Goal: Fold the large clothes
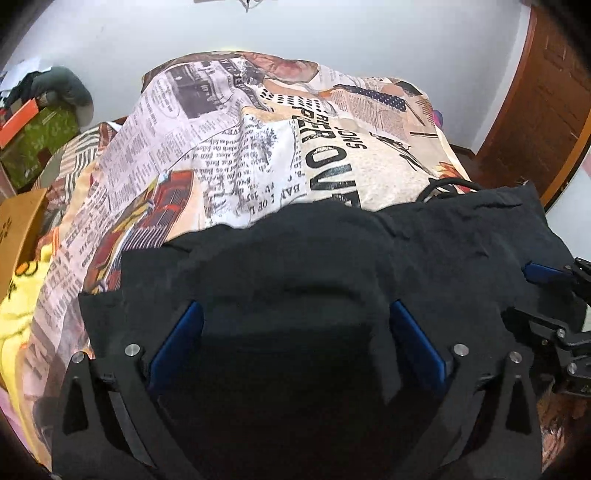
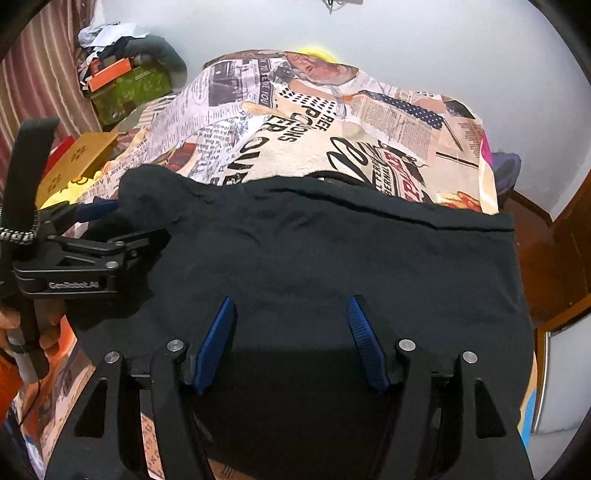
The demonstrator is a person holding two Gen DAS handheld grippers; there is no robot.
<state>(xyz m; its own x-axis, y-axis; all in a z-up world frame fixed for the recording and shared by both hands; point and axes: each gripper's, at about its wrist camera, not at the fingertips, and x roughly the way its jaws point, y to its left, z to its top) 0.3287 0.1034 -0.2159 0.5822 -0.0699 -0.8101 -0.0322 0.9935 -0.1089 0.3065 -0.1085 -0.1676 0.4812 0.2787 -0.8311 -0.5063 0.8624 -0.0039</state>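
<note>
Where white wall [image 1: 332, 33] rises, black garment [image 2: 332, 258] over newsprint-patterned bedspread [image 1: 229, 155].

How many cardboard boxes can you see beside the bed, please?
2. A green patterned box with an orange lid stands at the far left by the wall; a plain brown cardboard box sits nearer, at the bed's left edge. Others may be hidden behind the black garment.

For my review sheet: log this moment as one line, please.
stage: folding | item: black garment flat on newspaper-print bedspread | left gripper: open above it | right gripper: open above it
</note>
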